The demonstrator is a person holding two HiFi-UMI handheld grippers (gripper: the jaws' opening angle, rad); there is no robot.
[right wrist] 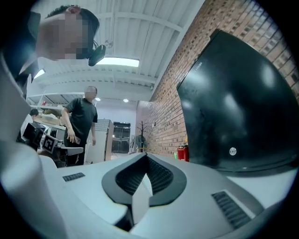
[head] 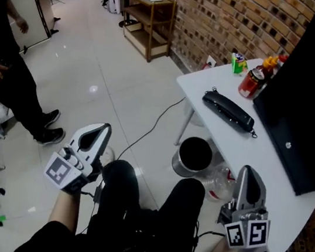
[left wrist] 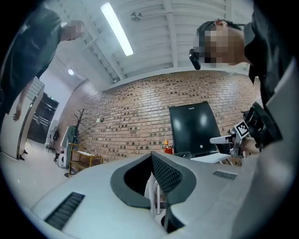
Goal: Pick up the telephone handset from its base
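A white table [head: 259,156] stands by a brick wall [head: 222,14]. A big black screen [head: 310,99] is on it, with a red can [head: 251,82] and a small green box [head: 237,62] near. A black bin [head: 194,155] sits on the floor beside the table. A wooden shelf [head: 150,23] stands well apart. A person [head: 18,88] stands at the left.

Right gripper [right wrist: 145,158], lower centre: jaws pressed together, nothing between. Black monitor [right wrist: 238,107] fills right side. Red can [right wrist: 182,152] at its lower-left edge. Person [right wrist: 81,123] standing, left of centre.
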